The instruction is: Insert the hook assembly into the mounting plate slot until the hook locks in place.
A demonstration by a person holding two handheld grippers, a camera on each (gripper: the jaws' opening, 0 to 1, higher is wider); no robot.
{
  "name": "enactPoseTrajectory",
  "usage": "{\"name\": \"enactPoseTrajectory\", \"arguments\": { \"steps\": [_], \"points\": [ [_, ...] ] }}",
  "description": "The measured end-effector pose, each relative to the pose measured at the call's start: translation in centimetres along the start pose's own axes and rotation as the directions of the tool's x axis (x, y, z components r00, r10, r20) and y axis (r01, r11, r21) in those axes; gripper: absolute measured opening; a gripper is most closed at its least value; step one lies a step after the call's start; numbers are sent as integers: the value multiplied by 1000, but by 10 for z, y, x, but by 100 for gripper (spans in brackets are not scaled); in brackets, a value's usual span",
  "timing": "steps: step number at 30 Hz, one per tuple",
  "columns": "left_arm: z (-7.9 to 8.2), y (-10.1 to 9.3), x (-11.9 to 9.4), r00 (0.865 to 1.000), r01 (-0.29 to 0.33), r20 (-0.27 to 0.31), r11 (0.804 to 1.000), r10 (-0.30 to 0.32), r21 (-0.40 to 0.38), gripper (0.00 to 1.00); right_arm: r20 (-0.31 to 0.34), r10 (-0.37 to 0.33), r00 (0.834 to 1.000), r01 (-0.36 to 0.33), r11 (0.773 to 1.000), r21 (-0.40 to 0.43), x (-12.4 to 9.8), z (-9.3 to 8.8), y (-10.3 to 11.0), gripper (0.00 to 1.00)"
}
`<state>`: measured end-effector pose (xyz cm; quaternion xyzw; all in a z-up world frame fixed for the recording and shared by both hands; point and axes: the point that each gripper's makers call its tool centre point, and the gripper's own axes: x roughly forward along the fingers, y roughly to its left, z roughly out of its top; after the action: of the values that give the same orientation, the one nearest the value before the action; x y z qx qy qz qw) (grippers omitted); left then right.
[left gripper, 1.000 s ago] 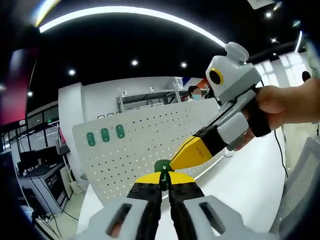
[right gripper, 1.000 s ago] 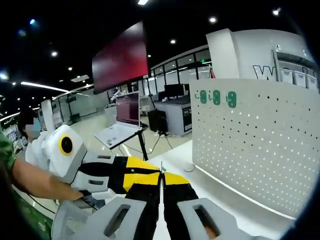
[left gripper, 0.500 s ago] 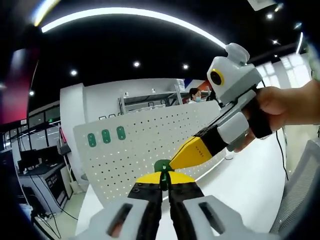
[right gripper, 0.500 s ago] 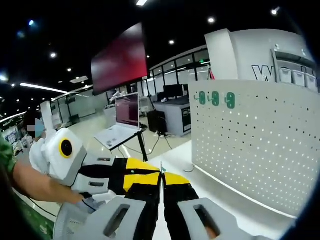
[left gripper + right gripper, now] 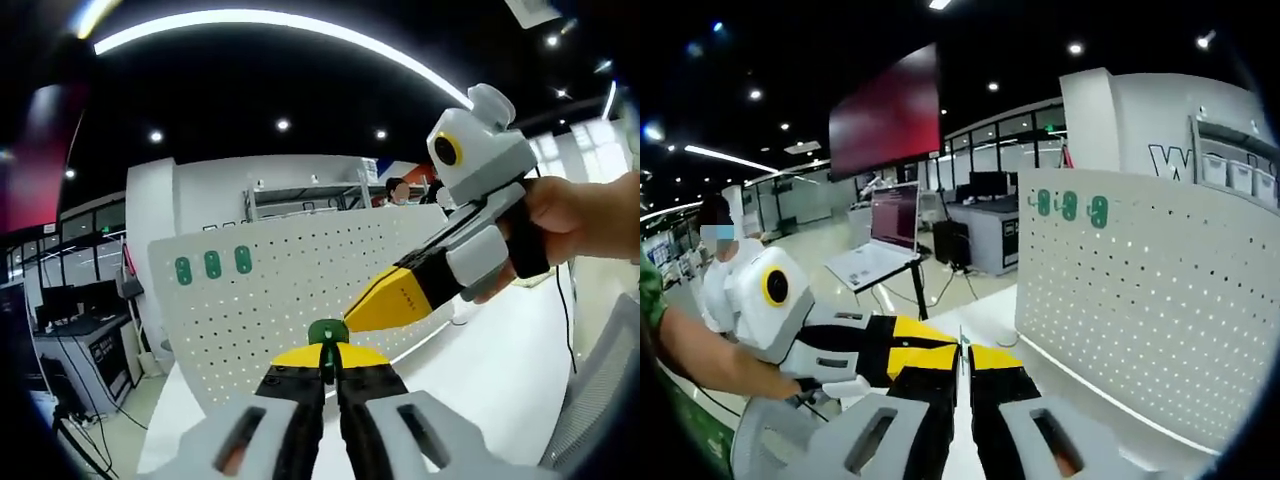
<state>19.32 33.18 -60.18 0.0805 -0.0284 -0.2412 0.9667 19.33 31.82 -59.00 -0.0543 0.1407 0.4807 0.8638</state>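
A small green hook assembly (image 5: 327,333) stands up from between the yellow tips of my left gripper (image 5: 329,358), which is shut on it. My right gripper (image 5: 352,322) comes in from the right in a person's hand, its shut yellow tip touching the green piece. In the right gripper view, my right gripper (image 5: 962,349) is shut with a thin greenish sliver (image 5: 961,335) between its tips, and the left gripper's yellow jaw (image 5: 912,335) meets it from the left. The white perforated mounting plate (image 5: 300,285) (image 5: 1130,300) stands upright behind, apart from both grippers.
Three green hooks (image 5: 212,265) (image 5: 1070,207) sit in the plate's upper corner. The plate stands on a white table (image 5: 480,370). A laptop on a stand (image 5: 885,250) and a person (image 5: 725,265) are at the left in the right gripper view.
Both views have shifted a little. The right gripper sits slightly further right in the left gripper view. Both grips on the green piece look unchanged.
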Motion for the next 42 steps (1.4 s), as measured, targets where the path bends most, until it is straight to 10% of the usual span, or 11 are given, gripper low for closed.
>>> {"name": "enactPoseTrajectory", "arguments": {
  "steps": [23, 42],
  "points": [
    [4, -3, 23, 1000, 3, -13, 1000, -3, -25, 3, 45, -70, 997, 70, 998, 0, -26, -1, -36, 39],
    [24, -1, 55, 1000, 6, -3, 999, -6, -36, 3, 103, -135, 986, 134, 991, 17, -91, -4, -76, 69]
  ]
}}
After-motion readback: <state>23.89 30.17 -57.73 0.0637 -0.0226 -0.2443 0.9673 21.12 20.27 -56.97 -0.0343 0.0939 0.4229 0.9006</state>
